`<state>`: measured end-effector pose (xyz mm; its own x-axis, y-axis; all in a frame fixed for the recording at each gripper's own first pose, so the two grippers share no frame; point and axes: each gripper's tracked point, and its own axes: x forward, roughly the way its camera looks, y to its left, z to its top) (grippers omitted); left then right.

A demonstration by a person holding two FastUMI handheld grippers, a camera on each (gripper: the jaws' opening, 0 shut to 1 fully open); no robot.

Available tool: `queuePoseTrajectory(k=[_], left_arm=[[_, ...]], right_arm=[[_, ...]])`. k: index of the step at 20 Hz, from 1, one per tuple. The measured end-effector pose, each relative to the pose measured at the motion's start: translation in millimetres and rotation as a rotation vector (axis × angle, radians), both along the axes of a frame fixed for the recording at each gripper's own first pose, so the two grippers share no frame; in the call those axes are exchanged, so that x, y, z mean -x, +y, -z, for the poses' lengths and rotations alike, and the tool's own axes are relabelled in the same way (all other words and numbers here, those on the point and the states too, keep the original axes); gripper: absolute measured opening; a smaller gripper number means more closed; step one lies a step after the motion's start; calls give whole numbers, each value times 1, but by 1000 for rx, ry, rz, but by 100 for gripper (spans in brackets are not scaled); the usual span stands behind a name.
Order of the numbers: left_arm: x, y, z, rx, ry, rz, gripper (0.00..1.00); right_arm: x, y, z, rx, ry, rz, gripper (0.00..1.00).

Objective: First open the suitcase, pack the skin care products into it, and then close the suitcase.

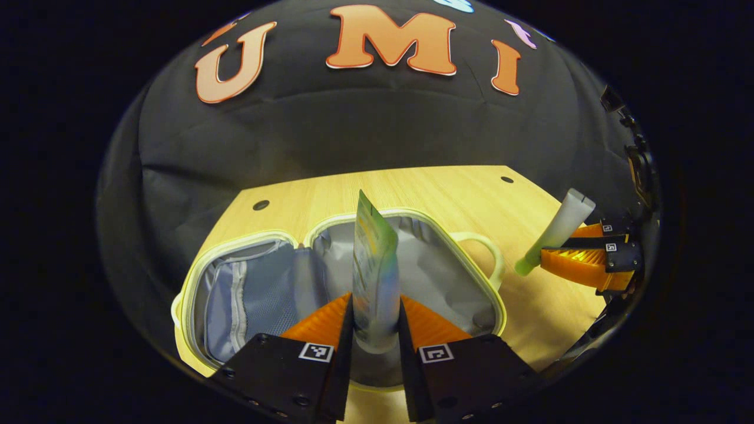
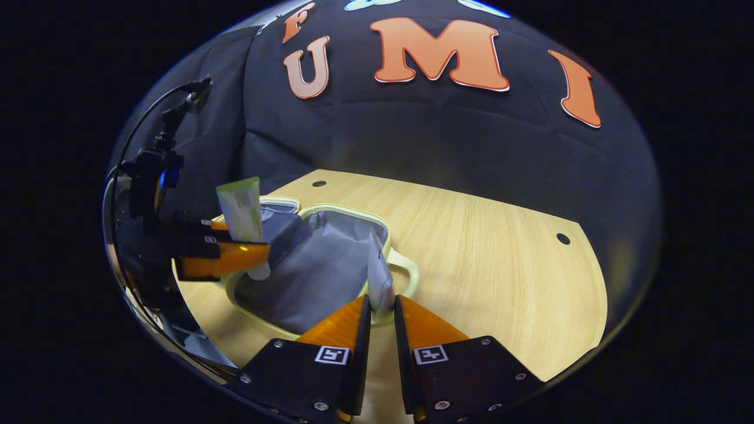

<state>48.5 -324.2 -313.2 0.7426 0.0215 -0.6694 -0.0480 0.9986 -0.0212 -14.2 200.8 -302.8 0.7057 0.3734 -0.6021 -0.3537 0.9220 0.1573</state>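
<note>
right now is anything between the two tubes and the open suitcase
Nothing visible. The left gripper holds its tube over the open suitcase; the right gripper holds its tube at the suitcase's handle side, with bare lining below.

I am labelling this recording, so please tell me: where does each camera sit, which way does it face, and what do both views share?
Left gripper view: rides on the left gripper, facing down over the open suitcase; its fingers clamp a green-labelled tube.
Right gripper view: rides on the right gripper, facing the wooden table; its fingers clamp a white tube.
Shared: suitcase, table, both tubes, and each shows the other gripper.
</note>
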Motion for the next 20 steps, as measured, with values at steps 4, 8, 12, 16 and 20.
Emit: queuePoseTrajectory(k=[4, 8, 12, 16, 20], left_arm=[[8, 1, 17, 49, 84, 67, 38], [17, -1, 40, 124, 192, 78, 39], [14, -3, 57, 140, 274, 28, 38], [3, -1, 68, 157, 349, -106, 38], [-7, -2, 67, 180, 330, -155, 44]], right_arm=[[3, 33, 0, 15, 18, 17, 26], [3, 60, 7, 30, 51, 10, 26], [1, 71, 22, 38, 105, -28, 26], [-8, 68, 34, 34, 146, -49, 26], [-15, 65, 40, 28, 165, -80, 26]])
